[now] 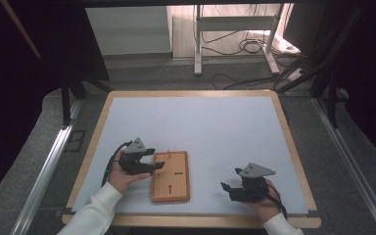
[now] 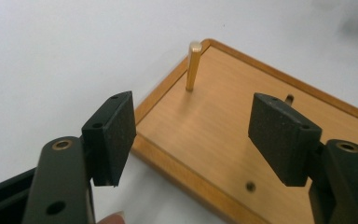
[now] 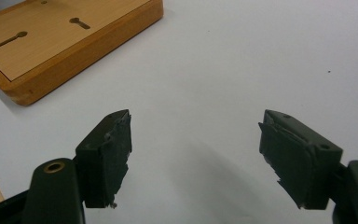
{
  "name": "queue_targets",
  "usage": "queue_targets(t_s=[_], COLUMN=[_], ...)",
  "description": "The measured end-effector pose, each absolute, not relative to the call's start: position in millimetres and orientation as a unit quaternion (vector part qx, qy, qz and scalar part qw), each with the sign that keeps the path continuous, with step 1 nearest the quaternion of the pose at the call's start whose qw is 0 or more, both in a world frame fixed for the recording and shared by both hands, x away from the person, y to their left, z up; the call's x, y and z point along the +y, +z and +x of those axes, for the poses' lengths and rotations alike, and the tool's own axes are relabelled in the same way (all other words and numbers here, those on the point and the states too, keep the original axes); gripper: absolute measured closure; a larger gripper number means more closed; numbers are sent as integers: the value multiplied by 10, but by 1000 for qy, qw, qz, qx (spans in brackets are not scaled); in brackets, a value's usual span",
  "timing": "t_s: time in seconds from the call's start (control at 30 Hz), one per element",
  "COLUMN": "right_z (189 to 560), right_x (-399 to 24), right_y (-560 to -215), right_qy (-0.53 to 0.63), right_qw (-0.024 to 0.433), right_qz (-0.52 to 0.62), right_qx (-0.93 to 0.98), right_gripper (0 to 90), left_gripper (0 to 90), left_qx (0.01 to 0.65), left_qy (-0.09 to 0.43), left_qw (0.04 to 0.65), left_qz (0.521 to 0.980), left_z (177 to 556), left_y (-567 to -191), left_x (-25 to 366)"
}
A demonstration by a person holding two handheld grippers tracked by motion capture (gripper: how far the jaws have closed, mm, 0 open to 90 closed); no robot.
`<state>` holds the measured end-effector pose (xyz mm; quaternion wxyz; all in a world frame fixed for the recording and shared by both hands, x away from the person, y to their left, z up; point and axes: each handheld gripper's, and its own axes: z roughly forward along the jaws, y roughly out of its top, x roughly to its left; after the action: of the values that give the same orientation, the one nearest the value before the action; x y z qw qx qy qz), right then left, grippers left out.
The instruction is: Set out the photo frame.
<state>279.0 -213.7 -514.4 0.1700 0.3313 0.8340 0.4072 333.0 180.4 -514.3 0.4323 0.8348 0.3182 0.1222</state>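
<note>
Left hand: a hand in a white sleeve [image 1: 122,178] comes in at the lower left of the high view and carries the left gripper.
Left gripper: the black two-jaw tool with a grey three-cornered plate on top [image 1: 152,166] sits at the left edge of the board, near its far left corner. Its jaws stand released and wide apart, with nothing pinched between them. In the left gripper view [image 2: 193,137] one pad [image 2: 114,133] hangs over the white surface just off the board's edge and the other [image 2: 279,135] hangs above the board's face.
Wooden board: a flat rectangular tray of light wood with a darker orange-brown raised rim [image 1: 170,177] lies on the table, left of centre and near the front edge, its long side running away from the person. Two dark keyhole-shaped slots [image 3: 11,39] are cut into its face.
Brass peg: a slim, upright, gold-coloured metal pin [image 2: 193,65] stands in the board close to a corner, beyond the left gripper's pads and apart from both.
Table: white rectangular top with a light wood border [image 1: 215,122].
Right gripper: the matching black tool [image 1: 229,188] rests well apart from the board, to its right. Its jaws are released and spread; in the right gripper view [image 3: 196,154] bare white surface lies between the worn pads [image 3: 112,154].
Right hand: it [image 1: 264,203] holds that tool at the lower right of the high view.
</note>
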Motion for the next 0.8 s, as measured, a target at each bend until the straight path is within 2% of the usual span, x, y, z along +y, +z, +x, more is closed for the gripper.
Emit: queue_targets(t_s=[0.2,0.53,0.77,0.8], right_z=[2762,2755,2739,2728], right_x=[-2090,-2071,-2025,-2001], right_y=[-5142,-5145,-5157,-5155], right_qy=[408,406,404,404], right_qw=[173,175,172,171], right_qz=[323,320,317,313], right_qx=[836,838,840,842], right_gripper=[256,255,254,255], left_gripper=[330,457,634,689], left_qx=[306,284,268,268], left_qy=[121,102,100,97], left_qw=[429,426,418,418], left_qz=[841,853,862,862], left_z=[3495,3636,3676,3687], left_y=[-5143,-5199,-5223,-5236], left_x=[1694,1542,1469,1468])
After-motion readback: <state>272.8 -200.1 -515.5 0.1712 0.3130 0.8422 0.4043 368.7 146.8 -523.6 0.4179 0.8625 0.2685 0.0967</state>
